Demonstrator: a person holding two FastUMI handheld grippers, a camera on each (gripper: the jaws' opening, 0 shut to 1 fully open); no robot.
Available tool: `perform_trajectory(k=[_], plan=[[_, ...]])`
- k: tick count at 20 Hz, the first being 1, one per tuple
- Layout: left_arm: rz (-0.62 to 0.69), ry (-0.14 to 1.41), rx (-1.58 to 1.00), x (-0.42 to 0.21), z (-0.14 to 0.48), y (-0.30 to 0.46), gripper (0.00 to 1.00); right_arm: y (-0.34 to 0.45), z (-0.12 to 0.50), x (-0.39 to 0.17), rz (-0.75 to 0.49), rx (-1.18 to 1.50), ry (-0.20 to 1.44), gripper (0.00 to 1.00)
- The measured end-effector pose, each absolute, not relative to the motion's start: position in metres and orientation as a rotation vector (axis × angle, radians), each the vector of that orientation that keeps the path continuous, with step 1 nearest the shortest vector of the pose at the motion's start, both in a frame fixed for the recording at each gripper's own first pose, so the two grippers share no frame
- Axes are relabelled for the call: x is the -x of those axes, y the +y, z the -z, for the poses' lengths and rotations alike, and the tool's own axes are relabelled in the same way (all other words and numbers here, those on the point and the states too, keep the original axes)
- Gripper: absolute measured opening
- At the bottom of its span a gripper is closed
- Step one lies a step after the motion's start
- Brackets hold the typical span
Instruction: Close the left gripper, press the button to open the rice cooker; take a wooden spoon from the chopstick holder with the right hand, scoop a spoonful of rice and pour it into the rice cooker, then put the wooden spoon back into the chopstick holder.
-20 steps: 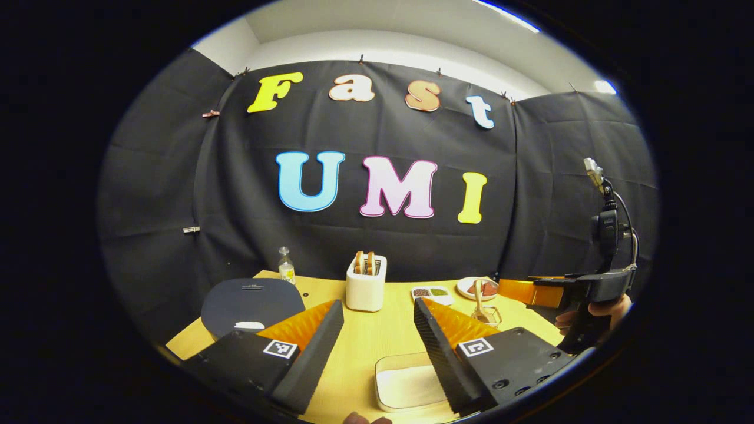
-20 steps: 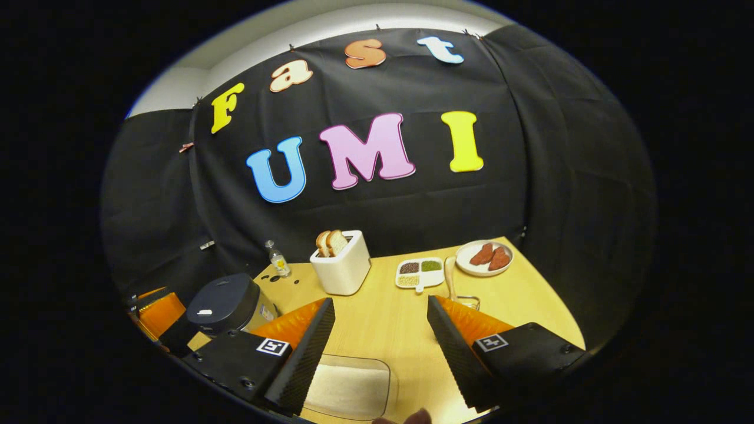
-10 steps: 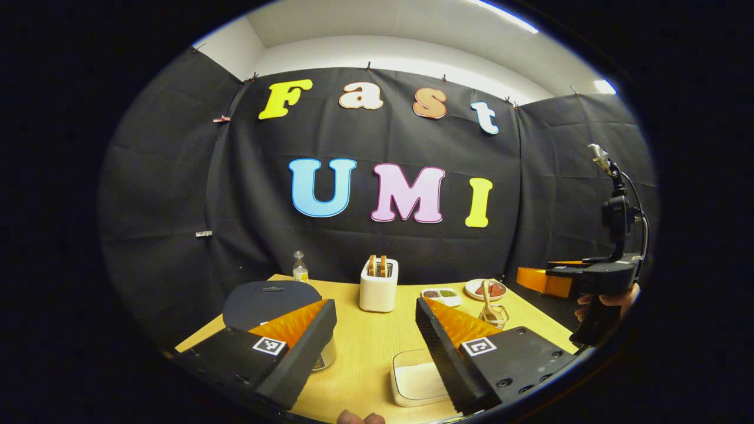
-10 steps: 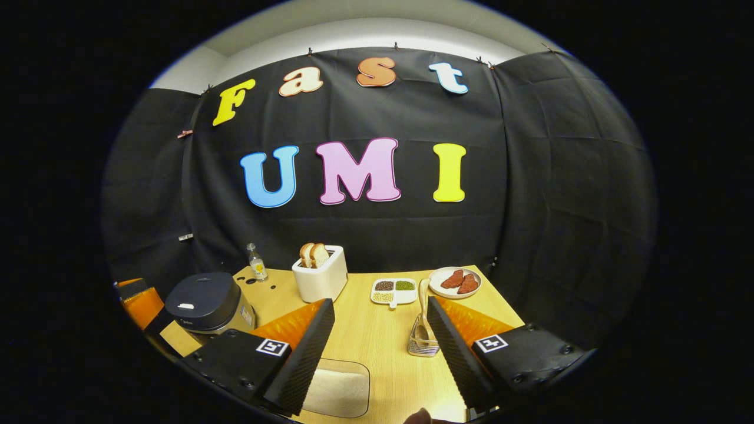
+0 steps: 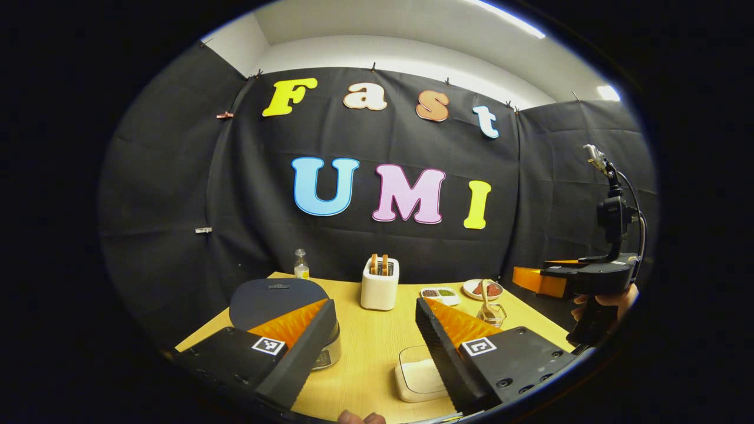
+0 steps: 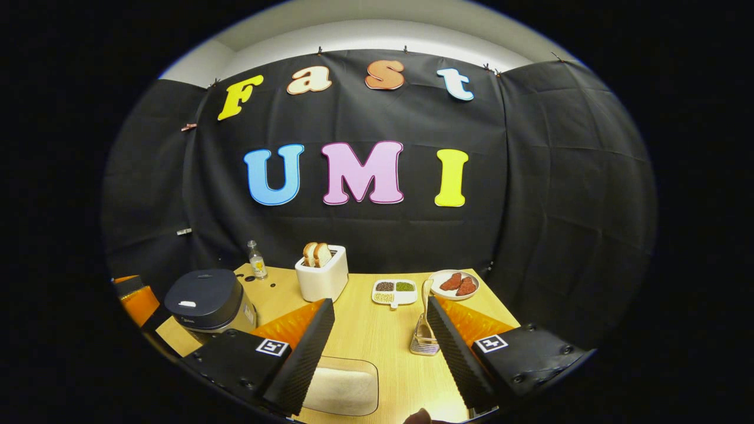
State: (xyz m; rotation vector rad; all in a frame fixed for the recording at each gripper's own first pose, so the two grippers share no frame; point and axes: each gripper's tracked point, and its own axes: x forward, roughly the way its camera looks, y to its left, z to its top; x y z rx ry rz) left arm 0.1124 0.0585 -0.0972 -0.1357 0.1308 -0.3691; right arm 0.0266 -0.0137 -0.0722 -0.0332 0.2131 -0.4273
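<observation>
Both the left gripper and the right gripper had fingers wide apart, holding nothing. The rice cooker sat shut on the table's left. Pressing its button with spread fingers might miss

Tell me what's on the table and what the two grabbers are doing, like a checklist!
Surface: wooden table, bare in the middle.
Job's things: rice cooker lid shut; wooden spoon upright in the chopstick holder; rice tray near front.
Clutter: toaster with bread, small bottle, divided dish, plate.
Grippers: left gripper open; right gripper open; both empty.
Cables: one on the right gripper's mast.
Surroundings: black cloth wall.
</observation>
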Motion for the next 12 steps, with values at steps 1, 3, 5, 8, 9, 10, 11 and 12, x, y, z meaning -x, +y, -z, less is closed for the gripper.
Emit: perform_trajectory(k=[1, 3, 5, 8, 9, 10, 11, 12], plan=[[0.37, 0.129, 0.137, -0.1117, 0.0963, 0.0593, 0.93, -0.0138, 0.07, -0.0274, 0.426, 0.037, 0.21, 0.98], [0.375, 0.129, 0.14, -0.1123, 0.0957, 0.0588, 0.93, -0.0144, 0.0695, -0.028, 0.431, 0.037, 0.209, 0.98], [0.377, 0.132, 0.142, -0.1121, 0.0967, 0.0576, 0.93, -0.0145, 0.0722, -0.0285, 0.431, 0.027, 0.219, 0.98], [0.378, 0.133, 0.143, -0.1127, 0.0967, 0.0588, 0.93, -0.0132, 0.0741, -0.0286, 0.431, 0.03, 0.235, 0.98], [0.378, 0.13, 0.144, -0.1139, 0.0958, 0.0595, 0.93, -0.0123, 0.0744, -0.0294, 0.428, 0.032, 0.237, 0.98], [0.376, 0.133, 0.144, -0.1137, 0.0969, 0.0607, 0.93, -0.0112, 0.0743, -0.0297, 0.425, 0.034, 0.238, 0.98], [0.373, 0.131, 0.147, -0.114, 0.0967, 0.0619, 0.93, -0.0107, 0.0734, -0.0305, 0.423, 0.038, 0.236, 0.98], [0.372, 0.132, 0.149, -0.1146, 0.0961, 0.0623, 0.93, -0.0091, 0.0728, -0.0315, 0.42, 0.042, 0.236, 0.98]])
